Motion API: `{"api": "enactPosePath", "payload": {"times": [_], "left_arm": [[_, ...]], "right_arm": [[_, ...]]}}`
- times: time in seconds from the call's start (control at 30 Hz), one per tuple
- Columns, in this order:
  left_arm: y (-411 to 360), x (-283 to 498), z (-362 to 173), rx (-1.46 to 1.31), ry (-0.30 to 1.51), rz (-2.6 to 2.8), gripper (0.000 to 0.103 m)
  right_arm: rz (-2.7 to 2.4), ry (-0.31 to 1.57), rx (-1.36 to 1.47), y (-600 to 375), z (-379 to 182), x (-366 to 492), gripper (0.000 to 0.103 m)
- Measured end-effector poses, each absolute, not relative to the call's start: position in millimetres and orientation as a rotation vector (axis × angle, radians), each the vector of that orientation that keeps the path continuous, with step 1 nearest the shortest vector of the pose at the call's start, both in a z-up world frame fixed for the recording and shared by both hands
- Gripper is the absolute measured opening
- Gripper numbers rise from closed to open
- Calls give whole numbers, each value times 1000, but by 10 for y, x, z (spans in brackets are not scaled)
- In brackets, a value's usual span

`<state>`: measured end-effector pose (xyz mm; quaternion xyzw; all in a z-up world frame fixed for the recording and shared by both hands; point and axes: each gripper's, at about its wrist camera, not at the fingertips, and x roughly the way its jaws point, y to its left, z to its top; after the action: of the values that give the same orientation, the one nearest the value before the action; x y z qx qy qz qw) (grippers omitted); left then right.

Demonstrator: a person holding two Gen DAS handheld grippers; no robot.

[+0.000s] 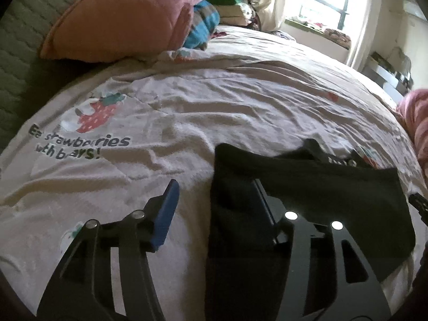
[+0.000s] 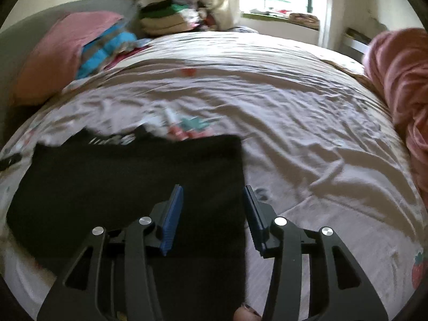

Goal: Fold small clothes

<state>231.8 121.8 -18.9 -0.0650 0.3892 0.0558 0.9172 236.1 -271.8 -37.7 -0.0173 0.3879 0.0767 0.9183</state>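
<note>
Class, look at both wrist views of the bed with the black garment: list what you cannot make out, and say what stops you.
- White lettering on the black cloth garment: right wrist view, motion blur; left wrist view, a fold hides part.
- Garment's near edge: both views, hidden behind the left gripper and right gripper.
- Folded clothes pile by the window: too small and blurred.
- Pink fabric: cut off by the right edge.

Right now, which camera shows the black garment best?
The right wrist view: the black garment lies nearly whole, its right edge between the open right tongs. The left wrist view shows the same garment partly hidden behind a finger.
</note>
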Motion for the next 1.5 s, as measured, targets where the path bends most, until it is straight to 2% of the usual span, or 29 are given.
{"api": "enactPosePath", "payload": {"times": [0.1, 0.27, 0.4, 0.93, 1.5], "left_arm": [[1087, 2188, -126, -111, 800, 87, 57], [865, 2062, -100, -134, 816, 2, 63], [675, 1990, -155, -107, 832, -30, 65], [443, 1781, -475, -89, 933, -62, 68], [357, 1720, -544, -52, 952, -53, 70]], "right_arm": [[213, 809, -46, -2589, -372, 2212, 47], [275, 807, -80, -2437, -342, 2020, 50], [305, 822, -95, -2364, -335, 1931, 56], [306, 889, -117, -2263, -513, 1785, 60], [270, 954, -90, -2410, -723, 1700, 60]]}}
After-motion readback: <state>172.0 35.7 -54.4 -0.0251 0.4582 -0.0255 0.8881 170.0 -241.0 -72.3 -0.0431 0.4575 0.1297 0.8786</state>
